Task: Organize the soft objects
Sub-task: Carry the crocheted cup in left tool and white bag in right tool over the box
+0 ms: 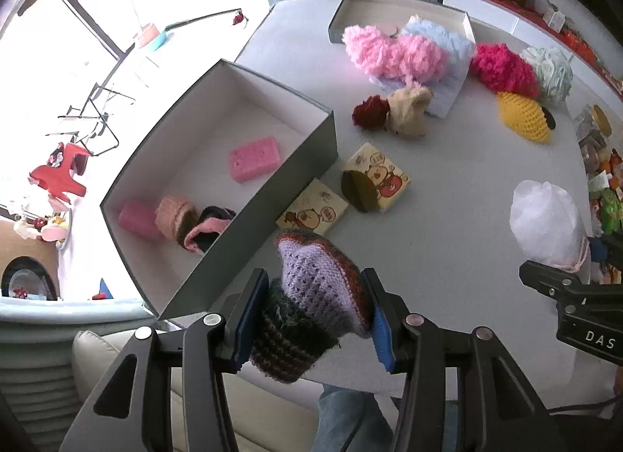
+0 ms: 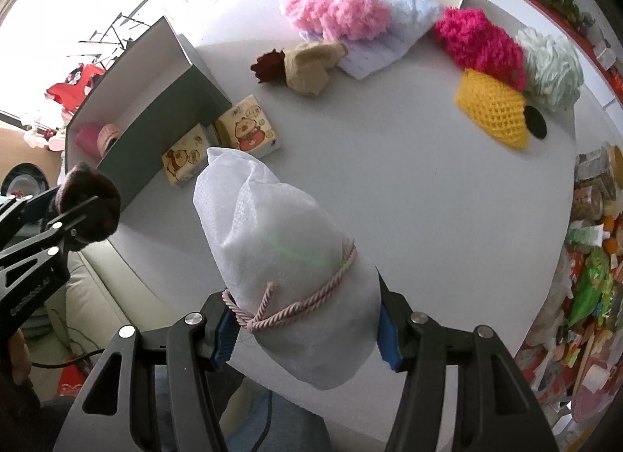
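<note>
My left gripper (image 1: 311,315) is shut on a knitted purple and brown piece (image 1: 311,296), held above the table's near edge beside the grey box (image 1: 296,148). Inside the box lie a pink sponge (image 1: 255,159), a pink roll (image 1: 138,220) and knitted pink-and-brown pieces (image 1: 190,224). My right gripper (image 2: 305,329) is shut on a white fabric bag (image 2: 280,249) tied with a pink cord (image 2: 307,302), held over the table. In the left wrist view that bag (image 1: 545,222) shows at the right. Pink fluffy yarn (image 1: 393,53), magenta yarn (image 1: 502,66) and a yellow knitted piece (image 1: 523,115) lie farther back.
Two cartoon-printed tissue packs (image 1: 375,177) (image 1: 311,210) lie by the grey box. A box lid (image 1: 397,8), a pale blue cloth (image 1: 440,47), a beige plush (image 1: 409,111), a dark red piece (image 1: 370,111) and a mint bath puff (image 1: 553,72) sit at the back. Clutter lines the table's right edge (image 2: 592,257).
</note>
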Demonstrator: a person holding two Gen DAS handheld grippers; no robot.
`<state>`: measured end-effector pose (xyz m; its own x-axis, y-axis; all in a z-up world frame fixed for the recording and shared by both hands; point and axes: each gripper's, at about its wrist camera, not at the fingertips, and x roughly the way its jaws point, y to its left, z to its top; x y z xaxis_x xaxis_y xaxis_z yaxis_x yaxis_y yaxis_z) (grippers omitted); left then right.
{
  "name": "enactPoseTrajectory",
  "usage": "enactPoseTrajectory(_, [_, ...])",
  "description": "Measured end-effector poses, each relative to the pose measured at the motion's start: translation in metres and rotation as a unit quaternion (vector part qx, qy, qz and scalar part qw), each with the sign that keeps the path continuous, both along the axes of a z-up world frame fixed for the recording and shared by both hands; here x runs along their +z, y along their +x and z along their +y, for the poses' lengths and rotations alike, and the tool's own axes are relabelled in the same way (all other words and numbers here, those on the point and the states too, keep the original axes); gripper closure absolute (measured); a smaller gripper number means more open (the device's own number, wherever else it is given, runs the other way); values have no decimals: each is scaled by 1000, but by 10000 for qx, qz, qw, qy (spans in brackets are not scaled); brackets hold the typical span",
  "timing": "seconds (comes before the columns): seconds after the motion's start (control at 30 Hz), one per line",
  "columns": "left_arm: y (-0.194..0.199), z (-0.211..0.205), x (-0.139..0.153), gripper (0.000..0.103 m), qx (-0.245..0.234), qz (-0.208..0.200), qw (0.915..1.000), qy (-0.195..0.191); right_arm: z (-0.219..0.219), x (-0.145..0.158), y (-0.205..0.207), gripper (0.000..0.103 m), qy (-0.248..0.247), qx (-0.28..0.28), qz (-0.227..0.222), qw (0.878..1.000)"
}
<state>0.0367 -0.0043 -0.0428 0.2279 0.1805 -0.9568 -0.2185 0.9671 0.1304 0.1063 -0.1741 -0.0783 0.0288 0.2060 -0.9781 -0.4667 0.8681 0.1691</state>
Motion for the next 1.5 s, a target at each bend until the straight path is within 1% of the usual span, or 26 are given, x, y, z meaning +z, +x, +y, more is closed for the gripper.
enactPoseTrajectory(0.07, [-1, 1, 5, 53, -16, -34, 10000, -84, 5, 3, 0, 41, -47, 64, -127, 9999])
enactPoseTrajectory(0.17, [-2, 1, 5, 53, -113, -23, 9992, -372, 12, 8, 0, 41, -112, 177, -277, 9994])
enactPoseTrajectory(0.27, [-1, 1, 2, 53, -309, 72, 9973, -657, 15, 9, 1, 41, -157, 191, -281, 9993])
enactPoseTrajectory(0.47, [7, 5, -7, 53, -708, 217, 9918, -1038, 16, 10, -1, 41, -199, 7, -244, 9995])
enactPoseTrajectory(0.63, [15, 15, -17, 53, -1032, 296, 9878, -1126, 21, 4, -2, 41, -275, -355, -166, 9989])
enactPoseTrajectory(0.7, [19, 24, -20, 53, -1195, 313, 9856, -1154, 27, 1, -3, 41, -320, -586, -122, 9977])
enactPoseTrajectory(0.77, [24, 36, -19, 53, -1336, 280, 9835, -1183, 34, -1, -4, 41, -358, -808, -62, 9961])
enactPoseTrajectory(0.9, [33, 65, -12, 53, -1419, 132, 9821, -1230, 58, 3, -4, 41, -374, -1045, -59, 9938])
enactPoseTrajectory(0.97, [35, 82, -7, 53, -1363, 9, 9829, -1237, 73, 8, 0, 41, -343, -1116, -92, 9931])
enactPoseTrajectory(1.03, [36, 102, -1, 53, -1202, -126, 9849, -1243, 93, 15, 4, 41, -330, -1072, -182, 9935])
enactPoseTrajectory(1.1, [35, 126, 3, 53, -989, -241, 9869, -1251, 117, 23, 10, 41, -311, -928, -309, 9947])
enactPoseTrajectory(1.2, [32, 157, 7, 53, -696, -404, 9910, -1073, 153, 33, 19, 41, -267, -673, -446, 9964])
enactPoseTrajectory(1.37, [30, 208, 1, 53, -9, -475, 9943, -949, 212, 44, 32, 41, -177, -165, -570, 9981])
enactPoseTrajectory(1.5, [29, 239, -11, 53, 467, -452, 9934, -948, 253, 46, 40, 41, -194, 205, -627, 9976])
